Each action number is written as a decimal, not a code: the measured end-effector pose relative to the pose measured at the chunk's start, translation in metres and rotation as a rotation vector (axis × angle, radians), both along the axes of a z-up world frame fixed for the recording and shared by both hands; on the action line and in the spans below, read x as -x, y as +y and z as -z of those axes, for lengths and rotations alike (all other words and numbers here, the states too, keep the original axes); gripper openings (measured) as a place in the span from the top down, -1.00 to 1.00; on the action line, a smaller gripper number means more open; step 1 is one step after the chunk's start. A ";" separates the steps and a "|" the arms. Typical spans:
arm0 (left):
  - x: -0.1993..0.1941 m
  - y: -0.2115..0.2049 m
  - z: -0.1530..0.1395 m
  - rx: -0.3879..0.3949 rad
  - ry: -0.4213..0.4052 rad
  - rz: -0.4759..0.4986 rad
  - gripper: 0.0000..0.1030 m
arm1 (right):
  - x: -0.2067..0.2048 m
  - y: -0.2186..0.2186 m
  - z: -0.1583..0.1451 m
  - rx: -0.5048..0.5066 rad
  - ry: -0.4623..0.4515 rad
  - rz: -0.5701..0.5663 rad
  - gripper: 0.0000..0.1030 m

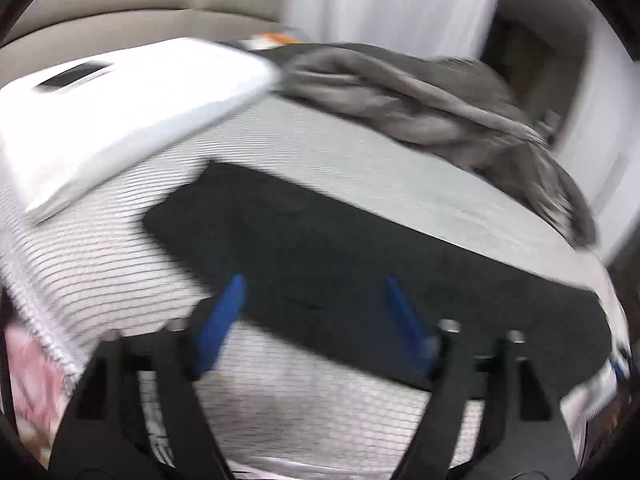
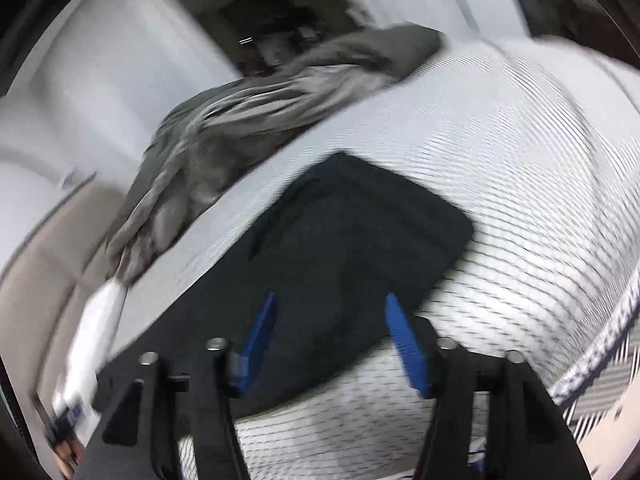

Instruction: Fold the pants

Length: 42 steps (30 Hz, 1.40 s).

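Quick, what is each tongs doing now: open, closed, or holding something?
Left tongs: open, holding nothing, above the black pants.
Right tongs: open, holding nothing.

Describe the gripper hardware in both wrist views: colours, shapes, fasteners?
Left gripper and right gripper look alike: two flat, tapered blue fingers on black angular linkage arms with triangular cutouts and round silver pin heads at the pivots. No cables, markings, sleeves or hands clearly visible.

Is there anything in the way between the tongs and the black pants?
No. Both the left tongs and right tongs hang open right over the black pants, nothing between.
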<state>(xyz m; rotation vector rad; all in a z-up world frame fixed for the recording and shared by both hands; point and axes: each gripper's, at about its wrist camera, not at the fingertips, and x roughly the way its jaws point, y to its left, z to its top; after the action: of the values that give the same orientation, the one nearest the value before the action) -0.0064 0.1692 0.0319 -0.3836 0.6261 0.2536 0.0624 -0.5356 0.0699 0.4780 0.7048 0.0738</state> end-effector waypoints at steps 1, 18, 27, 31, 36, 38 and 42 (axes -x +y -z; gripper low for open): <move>-0.010 -0.016 -0.002 -0.007 -0.011 0.068 -0.63 | -0.003 0.013 -0.004 0.024 -0.010 -0.035 -0.67; -0.118 -0.240 0.068 -0.136 0.155 0.561 -0.98 | -0.052 0.218 0.059 0.489 0.089 -0.644 -0.91; -0.106 -0.245 0.085 -0.220 0.219 0.565 -0.98 | -0.067 0.087 0.047 0.710 0.162 -0.236 -0.92; -0.113 -0.232 0.082 -0.213 0.240 0.560 -0.98 | -0.070 0.034 0.046 0.671 0.219 -0.034 -0.93; -0.114 -0.228 0.055 -0.171 0.178 0.565 -0.98 | -0.063 0.068 0.021 0.699 0.116 -0.088 -0.93; -0.121 -0.231 0.047 -0.156 0.167 0.573 -0.98 | -0.066 0.098 0.014 0.611 0.084 -0.191 -0.93; -0.150 -0.244 0.056 -0.155 0.233 0.588 -0.98 | -0.080 0.177 0.028 0.534 0.099 -0.464 -0.93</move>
<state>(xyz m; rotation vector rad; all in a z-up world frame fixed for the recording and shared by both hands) 0.1431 -0.0746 -0.0243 -0.0094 0.9130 -0.2187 0.1429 -0.3586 0.0416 -0.2010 0.8861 0.2897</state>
